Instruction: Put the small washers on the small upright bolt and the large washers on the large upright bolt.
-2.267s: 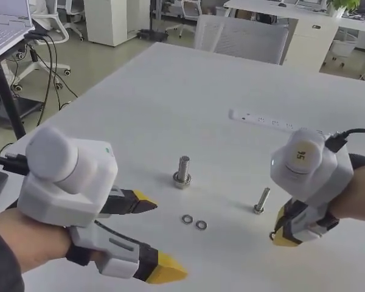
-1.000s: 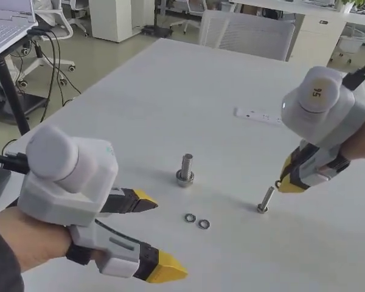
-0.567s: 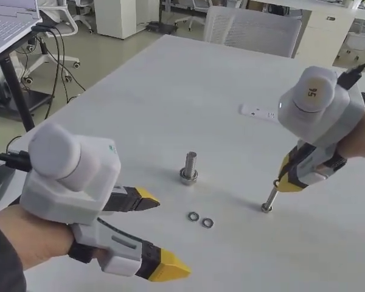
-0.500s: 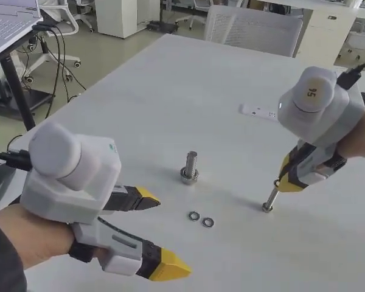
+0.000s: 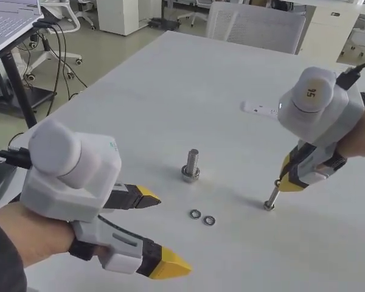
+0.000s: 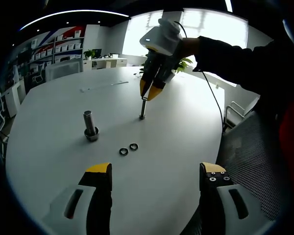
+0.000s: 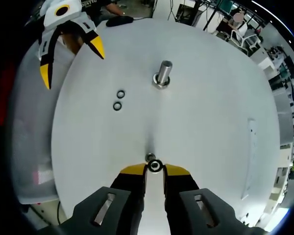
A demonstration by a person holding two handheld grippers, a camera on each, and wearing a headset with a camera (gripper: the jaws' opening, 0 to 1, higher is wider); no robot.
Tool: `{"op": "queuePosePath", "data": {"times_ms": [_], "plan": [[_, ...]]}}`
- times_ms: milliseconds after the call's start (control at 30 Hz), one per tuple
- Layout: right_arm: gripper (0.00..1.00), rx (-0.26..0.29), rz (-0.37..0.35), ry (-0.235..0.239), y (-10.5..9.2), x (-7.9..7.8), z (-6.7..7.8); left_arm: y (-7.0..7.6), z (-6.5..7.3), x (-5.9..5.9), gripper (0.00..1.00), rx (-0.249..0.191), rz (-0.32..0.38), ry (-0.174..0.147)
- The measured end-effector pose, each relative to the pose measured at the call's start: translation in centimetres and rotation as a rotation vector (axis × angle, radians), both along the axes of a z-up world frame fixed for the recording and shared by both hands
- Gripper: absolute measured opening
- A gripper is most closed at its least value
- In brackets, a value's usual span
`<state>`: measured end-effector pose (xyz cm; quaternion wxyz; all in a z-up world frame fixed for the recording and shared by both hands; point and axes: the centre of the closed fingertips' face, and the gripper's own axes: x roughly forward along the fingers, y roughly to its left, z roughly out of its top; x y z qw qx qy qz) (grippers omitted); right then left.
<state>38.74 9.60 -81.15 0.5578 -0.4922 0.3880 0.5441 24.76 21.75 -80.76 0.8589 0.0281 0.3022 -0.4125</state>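
Right tongs (image 5: 281, 184) are clenching the slim, tilted steel bolt (image 5: 271, 198); left tongs (image 5: 164, 232) are hanging released. A slipping grip could topple it.

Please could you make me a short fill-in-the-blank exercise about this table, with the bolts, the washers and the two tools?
1. The left tool is ___ and holds nothing.
2. ___ loose washers lie side by side on the table.
3. The right tool holds a washer at the top of a bolt, the ___ of the two.

Missing words: open; Two; smaller.
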Motion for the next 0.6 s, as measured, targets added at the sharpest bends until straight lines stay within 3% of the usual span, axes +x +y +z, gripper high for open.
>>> {"op": "queuePosePath", "data": {"times_ms": [600], "plan": [[0.15,-0.005,-0.002,0.020,0.04,-0.05,-1.00,0.10,0.00,0.11,0.72,0.002,0.002,0.004]]}}
